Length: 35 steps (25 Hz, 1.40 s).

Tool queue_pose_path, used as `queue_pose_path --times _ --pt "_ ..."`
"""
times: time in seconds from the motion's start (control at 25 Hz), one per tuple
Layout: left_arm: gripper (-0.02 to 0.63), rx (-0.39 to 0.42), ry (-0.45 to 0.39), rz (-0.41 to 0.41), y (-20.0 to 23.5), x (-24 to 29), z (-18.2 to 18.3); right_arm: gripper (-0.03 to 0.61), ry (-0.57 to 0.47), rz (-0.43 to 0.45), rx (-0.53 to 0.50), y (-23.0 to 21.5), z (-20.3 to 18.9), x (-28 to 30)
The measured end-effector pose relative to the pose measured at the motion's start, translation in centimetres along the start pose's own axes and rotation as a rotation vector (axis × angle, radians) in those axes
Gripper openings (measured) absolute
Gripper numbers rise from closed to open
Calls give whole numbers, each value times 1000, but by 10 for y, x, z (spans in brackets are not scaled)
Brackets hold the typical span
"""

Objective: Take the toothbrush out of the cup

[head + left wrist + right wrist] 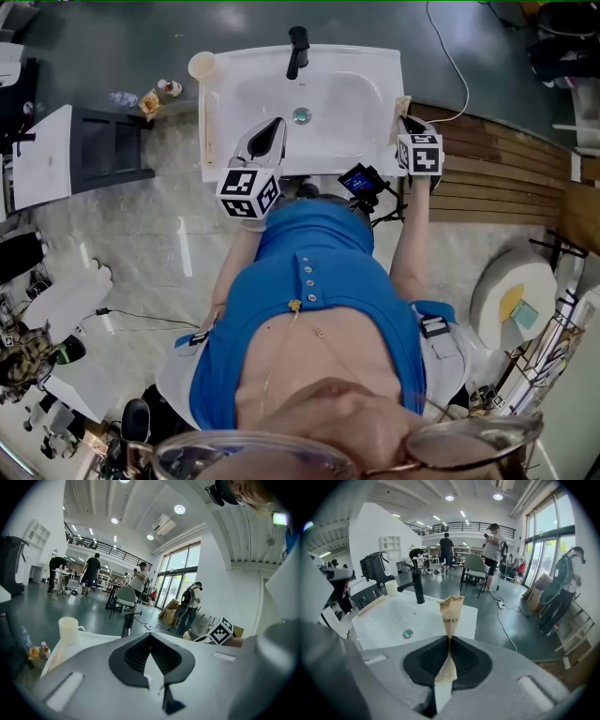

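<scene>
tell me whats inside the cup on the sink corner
Nothing sticks up out of the cup. Its wall hides the inside in the left gripper view; from above it is too small to tell.

Both arms reach forward. The left gripper (277,125) sits near level, jaws closed on nothing. The right gripper (407,122) tilts downward, jaws pinching a paper wrapper (451,609).

The white counter (361,70) before me is a washbasin; a black tap (297,52) stands at its back rim; a cream cup (202,65) sits on its far left corner; a long pale strip (209,122) lies along the left rim.
</scene>
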<state>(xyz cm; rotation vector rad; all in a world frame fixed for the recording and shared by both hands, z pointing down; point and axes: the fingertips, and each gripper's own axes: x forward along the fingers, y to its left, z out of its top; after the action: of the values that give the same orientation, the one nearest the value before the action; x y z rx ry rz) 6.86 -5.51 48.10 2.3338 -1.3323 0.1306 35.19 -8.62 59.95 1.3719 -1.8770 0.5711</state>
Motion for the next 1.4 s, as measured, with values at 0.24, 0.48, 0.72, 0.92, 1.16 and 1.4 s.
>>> queue_pose_path --times 0.24,0.48,0.72,0.92,1.16,1.4 --pt "2 -8 -8 16 3 -4 0 18 -47 -9 54 -5 3 14" --pt "2 -16 -12 34 8 -7 1 15 -45 -27 81 -11 -5 29" --pt "2 -21 -7 40 10 -7 -2 14 -22 -36 114 -16 -18 41" --pt "2 -22 0 35 8 -6 -3 14 -8 -50 141 -20 -25 49" --pt "2 -25 2 37 9 -7 -2 14 14 -62 168 -23 -34 58" --pt "2 -26 3 38 10 -7 -2 17 41 -90 149 -25 -43 64"
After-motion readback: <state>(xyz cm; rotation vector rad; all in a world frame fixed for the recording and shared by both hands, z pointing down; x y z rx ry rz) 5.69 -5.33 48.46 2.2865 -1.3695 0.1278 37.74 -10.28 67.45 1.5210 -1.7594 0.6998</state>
